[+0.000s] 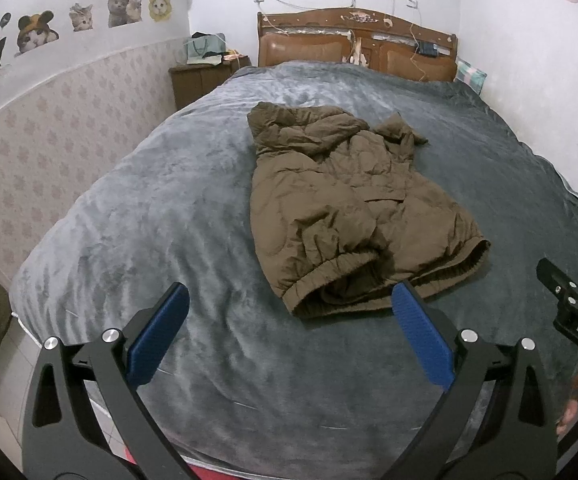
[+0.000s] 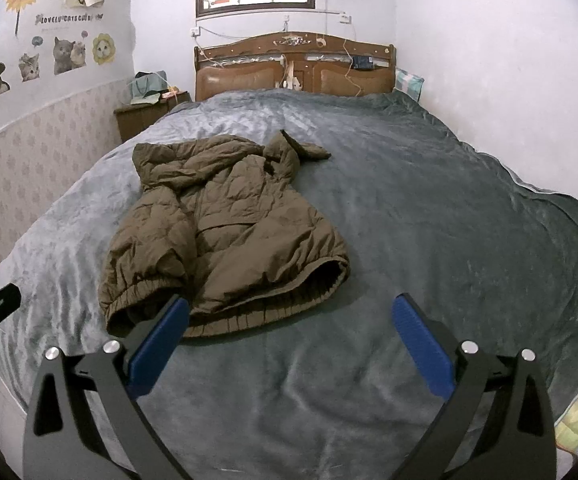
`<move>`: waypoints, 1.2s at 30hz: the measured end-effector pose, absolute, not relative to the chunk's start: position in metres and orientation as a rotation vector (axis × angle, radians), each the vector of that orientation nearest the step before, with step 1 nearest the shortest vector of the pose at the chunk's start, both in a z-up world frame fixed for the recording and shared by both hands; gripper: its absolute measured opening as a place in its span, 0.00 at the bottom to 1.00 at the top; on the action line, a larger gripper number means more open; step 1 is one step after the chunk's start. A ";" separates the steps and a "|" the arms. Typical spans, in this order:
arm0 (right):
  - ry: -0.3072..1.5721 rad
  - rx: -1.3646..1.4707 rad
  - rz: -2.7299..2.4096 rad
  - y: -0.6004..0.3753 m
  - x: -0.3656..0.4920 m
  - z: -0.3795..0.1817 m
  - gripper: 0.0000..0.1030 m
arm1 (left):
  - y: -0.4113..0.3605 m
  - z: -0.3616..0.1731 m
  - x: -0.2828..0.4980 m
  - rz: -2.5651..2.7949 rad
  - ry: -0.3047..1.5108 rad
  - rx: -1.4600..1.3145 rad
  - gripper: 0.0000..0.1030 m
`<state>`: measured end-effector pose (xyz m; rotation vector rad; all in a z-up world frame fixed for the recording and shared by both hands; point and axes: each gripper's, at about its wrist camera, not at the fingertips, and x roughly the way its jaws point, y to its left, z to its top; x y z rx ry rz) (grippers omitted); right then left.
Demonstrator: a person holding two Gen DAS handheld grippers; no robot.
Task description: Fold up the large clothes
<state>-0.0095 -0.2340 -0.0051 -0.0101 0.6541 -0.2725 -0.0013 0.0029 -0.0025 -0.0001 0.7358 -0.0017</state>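
An olive-brown quilted hooded jacket lies on the grey bed blanket, hood toward the headboard, elastic hem toward me, one sleeve folded over its front. It also shows in the right wrist view. My left gripper is open and empty, hovering just short of the hem. My right gripper is open and empty, its left finger near the hem's edge. The right gripper also shows at the right edge of the left wrist view.
A wooden headboard with cables stands at the far end. A nightstand with bags is at the far left. Walls close both sides. A pillow lies by the right wall.
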 end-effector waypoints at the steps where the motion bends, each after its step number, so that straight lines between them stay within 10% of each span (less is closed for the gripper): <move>1: 0.652 -0.011 -0.275 -0.234 -0.010 -0.005 0.98 | 0.003 -0.002 -0.001 -0.002 0.735 0.002 0.97; 36: 0.682 -0.012 -0.276 -0.240 0.001 -0.015 0.98 | -0.006 -0.005 0.011 -0.001 0.756 0.026 0.97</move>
